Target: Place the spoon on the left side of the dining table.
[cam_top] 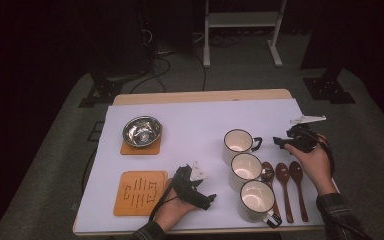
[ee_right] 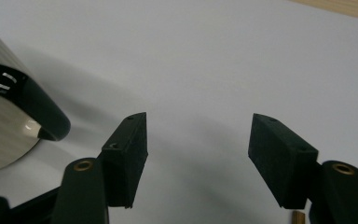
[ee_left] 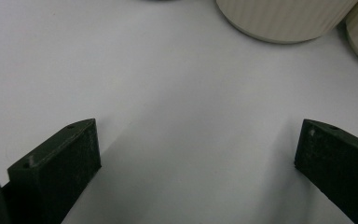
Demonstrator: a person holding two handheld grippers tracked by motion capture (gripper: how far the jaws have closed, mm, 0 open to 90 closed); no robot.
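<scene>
**Right claw parted beside the far mug's handle**

Right claw point(cam_top: 279, 142): jaws apart with nothing but white bench cover between them, just beside the black handle of the far mug point(cam_top: 238, 144), not touching it. Seen along the right gripper view: same handle point(ee_right: 37, 109) at left, cream ribbed wall behind it. Held in the right hand point(cam_top: 314, 162), above three wooden spoons point(cam_top: 285, 182) lying side by side near the right edge of the bench point(cam_top: 195, 96).

Left claw point(cam_top: 207, 200): jaws spread wide, empty, resting low over the white cover near the front edge, pointing toward the mugs. Middle mug point(cam_top: 246, 170) and near mug point(cam_top: 257, 200) in a row down from the far one.

Farther left: steel bowl point(cam_top: 141, 131) on a wooden coaster point(cam_top: 140, 149); second coaster point(cam_top: 140, 192) bare, in front of it.
</scene>
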